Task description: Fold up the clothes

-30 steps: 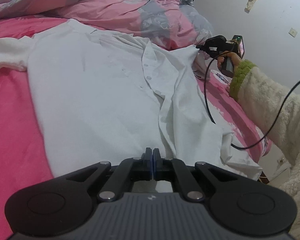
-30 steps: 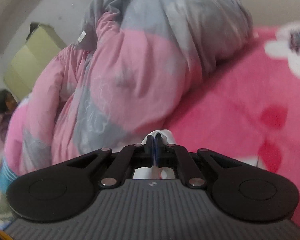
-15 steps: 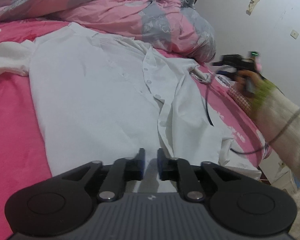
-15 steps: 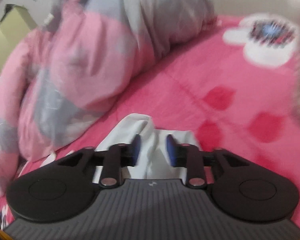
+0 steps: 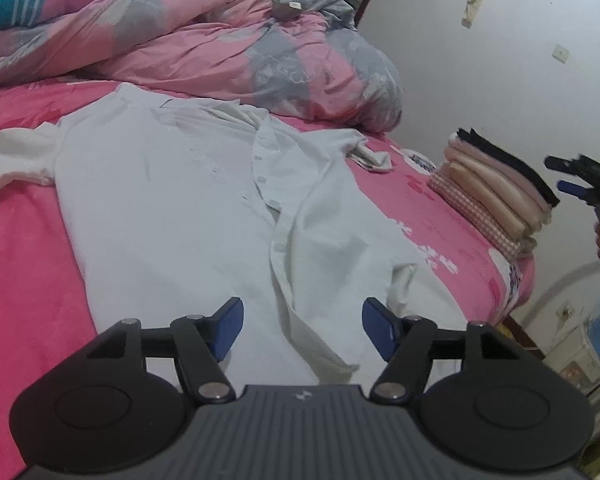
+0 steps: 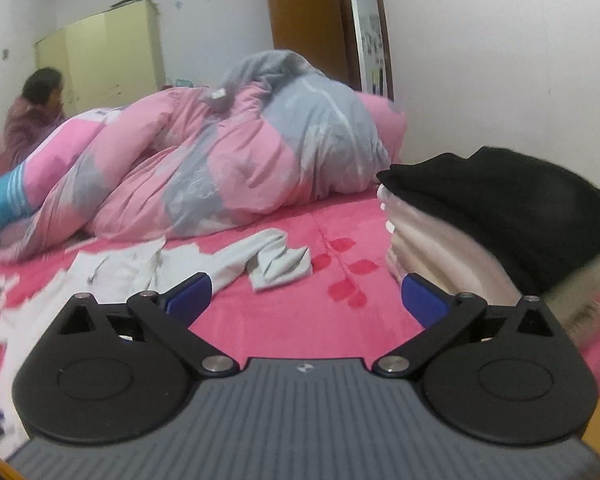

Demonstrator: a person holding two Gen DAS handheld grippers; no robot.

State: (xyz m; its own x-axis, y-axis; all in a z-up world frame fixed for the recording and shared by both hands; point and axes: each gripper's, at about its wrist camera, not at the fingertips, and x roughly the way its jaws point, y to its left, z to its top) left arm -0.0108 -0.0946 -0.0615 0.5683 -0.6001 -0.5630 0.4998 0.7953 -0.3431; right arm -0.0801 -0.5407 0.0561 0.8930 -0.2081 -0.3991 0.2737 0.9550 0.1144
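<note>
A white button-up shirt (image 5: 172, 208) lies spread face up on the pink bed (image 5: 20, 280), collar toward the quilt. My left gripper (image 5: 302, 326) hovers just above the shirt's hem, its jaws opening, nothing pinched between the blue pads. The right gripper (image 5: 572, 178) shows at the far right edge of the left wrist view, off the bed side. In the right wrist view the right gripper (image 6: 304, 298) is opening wide over bare pink sheet. The shirt's right sleeve (image 6: 268, 260) lies crumpled just ahead of it, free.
A pink and grey quilt (image 5: 220, 48) is heaped along the far side of the bed. A stack of folded clothes (image 5: 496, 196) with a black piece on top (image 6: 512, 208) sits near the bed's right edge. A person (image 6: 36, 116) sits beyond the bed by a yellow wardrobe (image 6: 104, 56).
Both grippers were shut on shirt cloth and have let go and opened. The right gripper swung away from the sleeve toward the bed's side; the left lifted slightly.
</note>
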